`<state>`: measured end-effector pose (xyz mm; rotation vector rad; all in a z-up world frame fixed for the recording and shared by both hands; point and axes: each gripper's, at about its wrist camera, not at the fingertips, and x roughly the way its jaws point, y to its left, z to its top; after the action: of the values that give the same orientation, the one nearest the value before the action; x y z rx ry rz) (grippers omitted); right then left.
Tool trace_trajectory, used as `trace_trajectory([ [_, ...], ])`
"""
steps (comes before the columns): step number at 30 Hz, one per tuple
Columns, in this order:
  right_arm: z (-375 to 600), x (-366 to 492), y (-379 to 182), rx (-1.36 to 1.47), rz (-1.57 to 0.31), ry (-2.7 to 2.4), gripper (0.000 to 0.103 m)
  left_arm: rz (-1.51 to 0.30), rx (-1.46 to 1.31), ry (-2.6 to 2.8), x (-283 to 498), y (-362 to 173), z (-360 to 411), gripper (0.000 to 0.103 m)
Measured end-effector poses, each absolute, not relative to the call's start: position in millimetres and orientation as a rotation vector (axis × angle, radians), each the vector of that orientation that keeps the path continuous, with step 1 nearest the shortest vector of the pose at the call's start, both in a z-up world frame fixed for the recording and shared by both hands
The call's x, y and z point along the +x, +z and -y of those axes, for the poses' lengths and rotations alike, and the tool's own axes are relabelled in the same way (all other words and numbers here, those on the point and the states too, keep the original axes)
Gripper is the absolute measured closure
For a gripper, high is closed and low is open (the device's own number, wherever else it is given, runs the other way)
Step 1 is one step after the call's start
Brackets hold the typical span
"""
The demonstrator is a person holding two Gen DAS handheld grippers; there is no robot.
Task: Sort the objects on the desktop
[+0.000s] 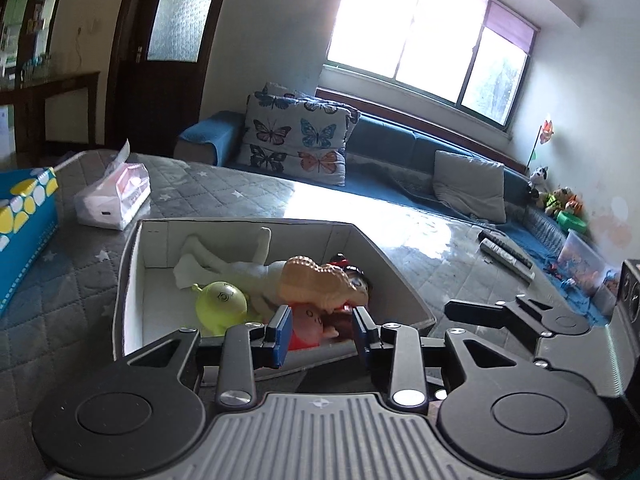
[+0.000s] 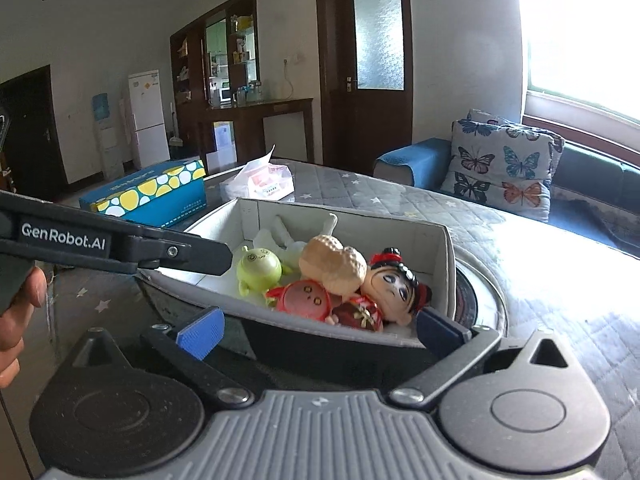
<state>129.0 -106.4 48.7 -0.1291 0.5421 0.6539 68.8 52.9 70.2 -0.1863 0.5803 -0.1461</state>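
Toys – green figure (image 2: 258, 270), tan dinosaur (image 2: 334, 262), red-hatted doll (image 2: 394, 284) – lie heaped in the open box (image 2: 434, 240); left gripper (image 1: 320, 332) half-spread, right gripper (image 2: 320, 330) wide, both empty; remotes (image 1: 506, 250) lie out on the table.

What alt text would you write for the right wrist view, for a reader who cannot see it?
The open right gripper faces a grey box of small toys: a green figure, a red round toy, a tan dinosaur and a black-haired doll. The left gripper reaches in from the left.
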Motion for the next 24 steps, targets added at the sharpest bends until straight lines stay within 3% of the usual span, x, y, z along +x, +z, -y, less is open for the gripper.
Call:
trace_trajectory([
  [24,123.6,87.6,17.0,-0.050,-0.574,0.588,0.000,-0.538,0.011,0.029,23.2,40.3,-30.8,0.067],
])
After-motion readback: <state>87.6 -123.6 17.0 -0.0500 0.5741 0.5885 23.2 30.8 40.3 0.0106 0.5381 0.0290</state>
